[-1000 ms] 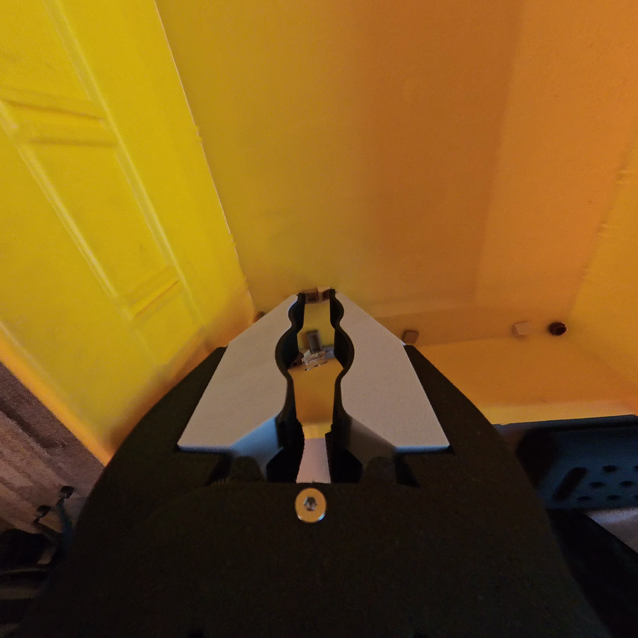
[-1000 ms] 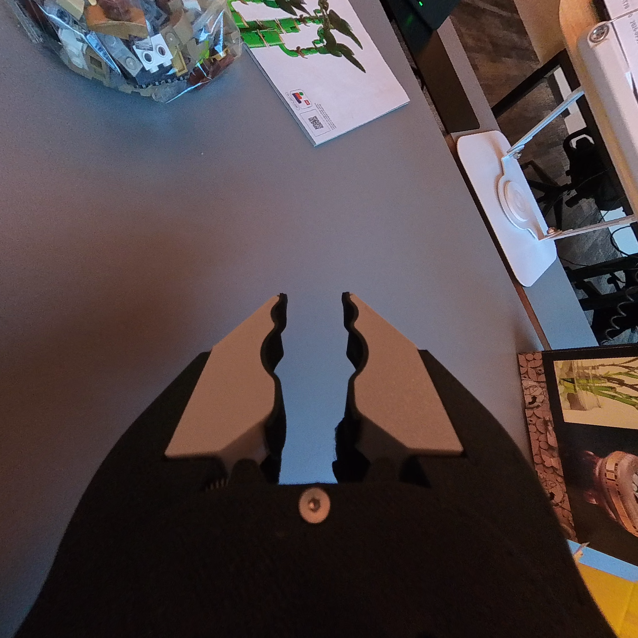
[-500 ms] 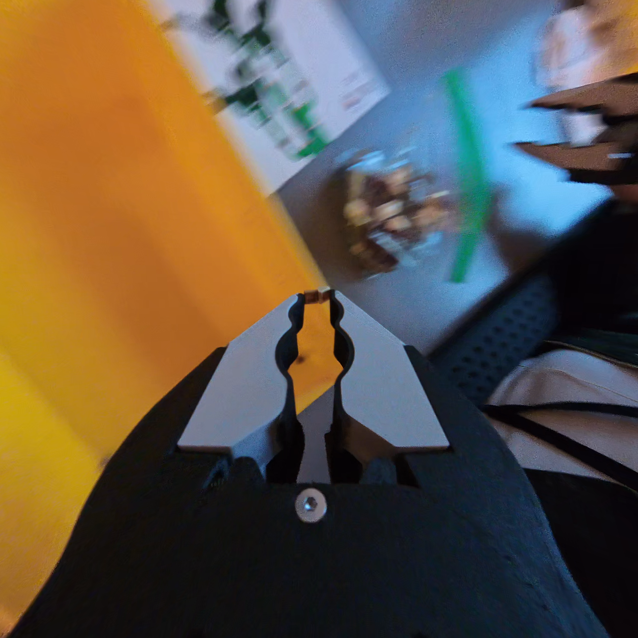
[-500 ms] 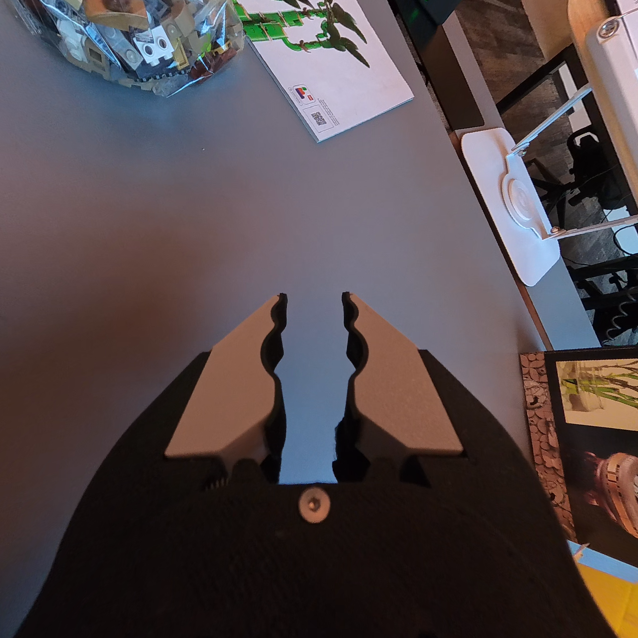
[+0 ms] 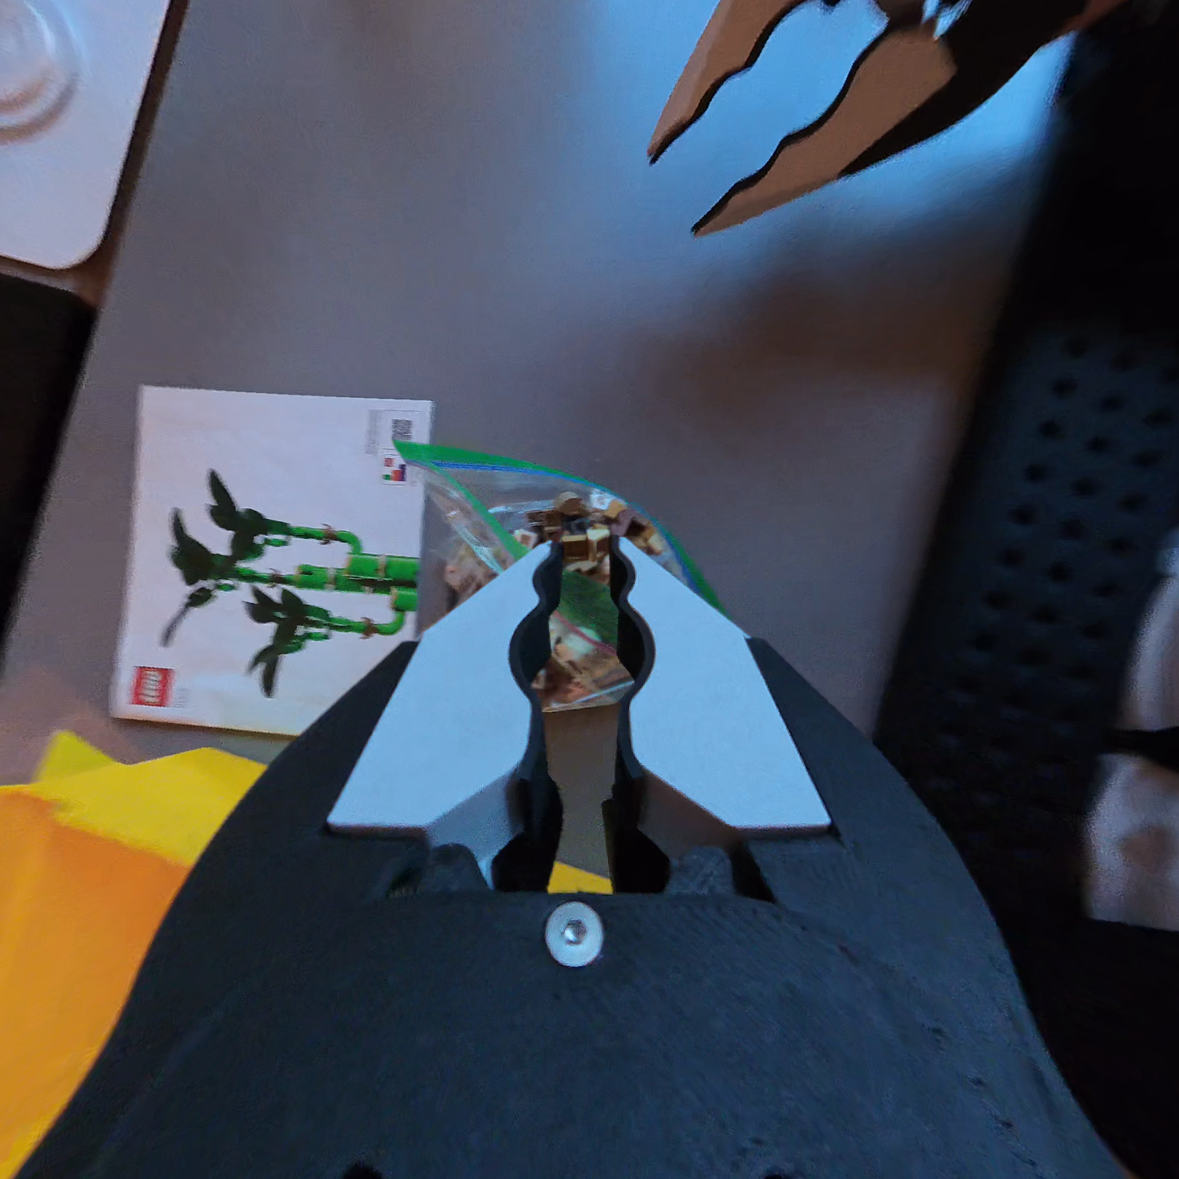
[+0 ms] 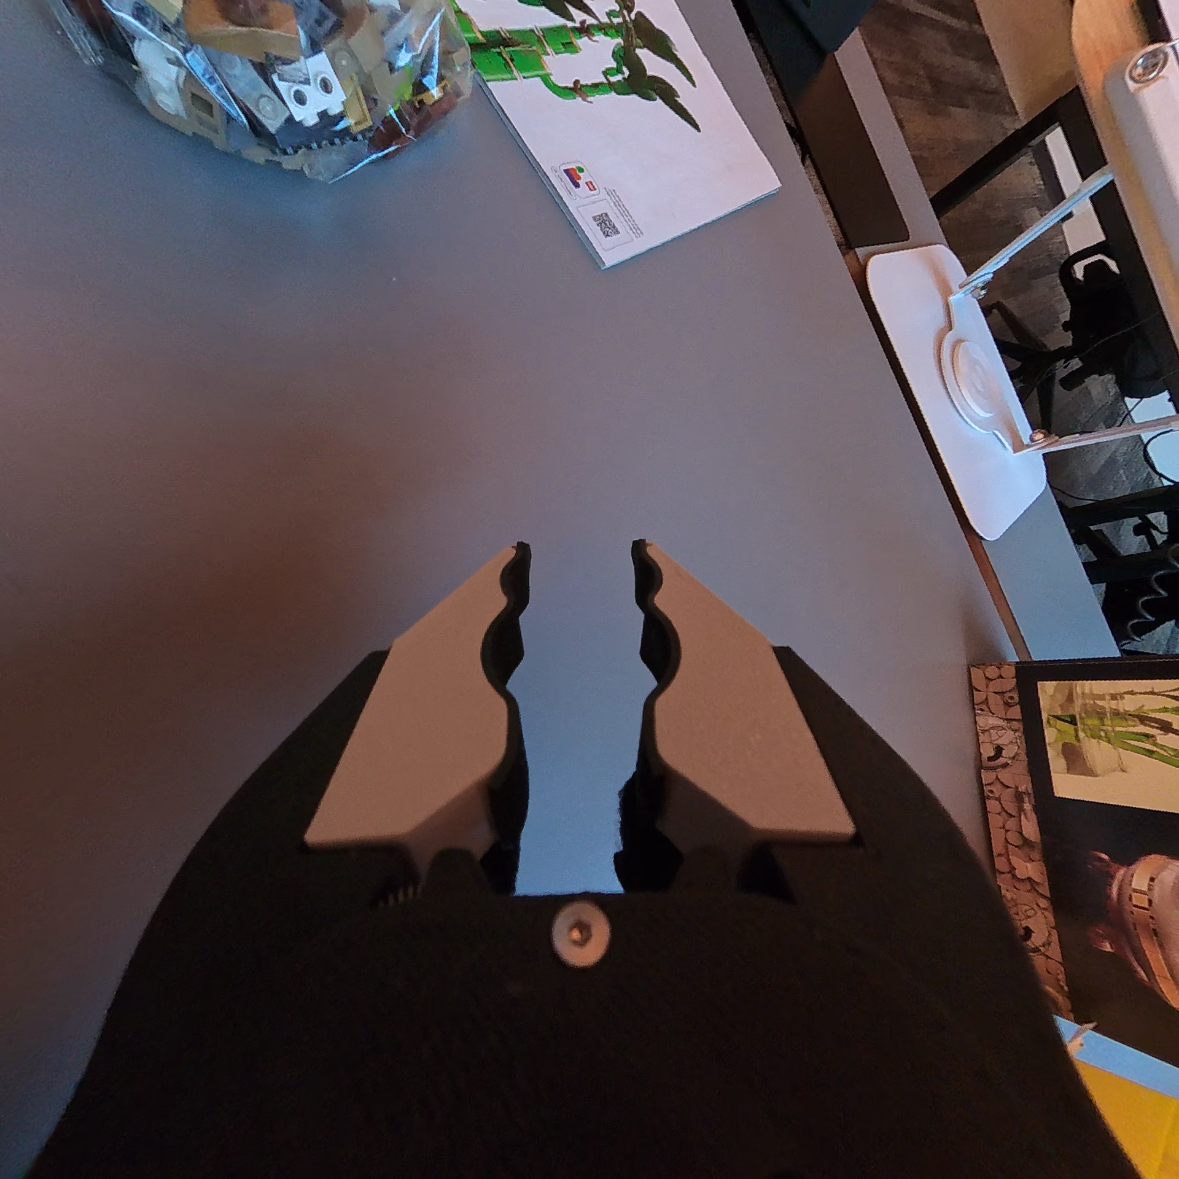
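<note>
My grey surface lay dimly lit; past its edge I saw dark wood flooring and black furniture legs.

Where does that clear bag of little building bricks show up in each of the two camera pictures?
Left wrist view: the bag of bricks sits at centre, just beyond the fingertips of the left hand-held gripper.
Right wrist view: the bag lies in the top left corner, on the grey table.
Shared landmark: the white booklet with a green plant picture, right beside the bag.
</note>
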